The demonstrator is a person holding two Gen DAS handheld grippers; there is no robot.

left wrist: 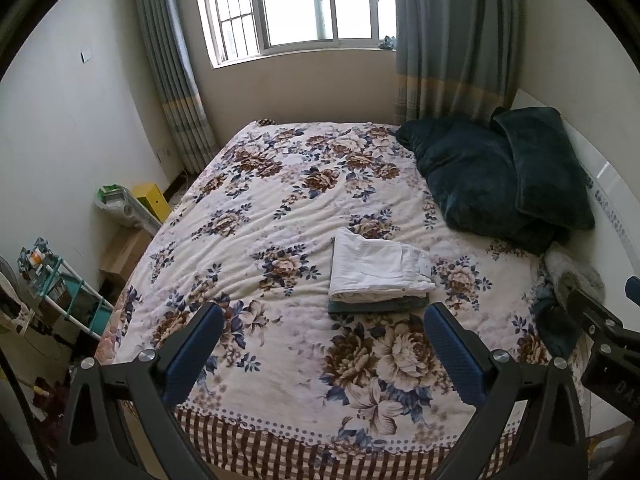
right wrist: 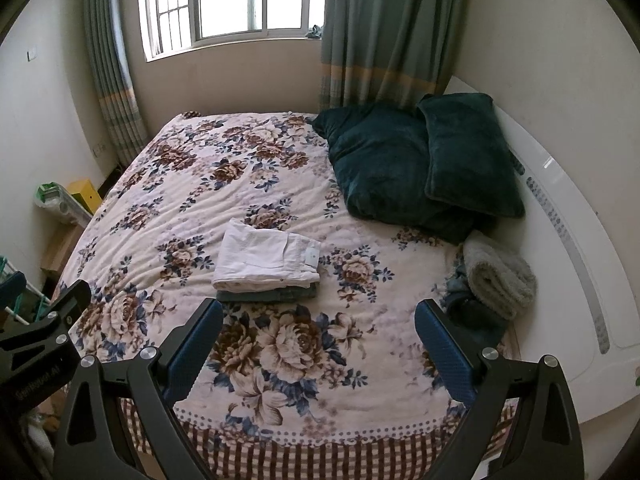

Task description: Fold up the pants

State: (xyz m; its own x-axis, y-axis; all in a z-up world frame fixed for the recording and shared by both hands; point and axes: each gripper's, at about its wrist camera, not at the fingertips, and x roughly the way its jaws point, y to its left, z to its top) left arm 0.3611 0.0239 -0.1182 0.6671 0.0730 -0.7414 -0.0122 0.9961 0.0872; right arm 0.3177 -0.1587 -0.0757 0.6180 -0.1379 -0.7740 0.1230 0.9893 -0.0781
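From the left wrist, our left tool (left wrist: 322, 318) hangs spread and empty above the floral quilted bed (left wrist: 280, 208); the folded white cotton pants (left wrist: 378, 270) rest on a folded grey-green garment (left wrist: 376, 306), stacked to keep tidy.

From the right wrist, our right tool (right wrist: 318, 314) is likewise spread, pinching nothing, well clear of the stack, so we judge folding done.
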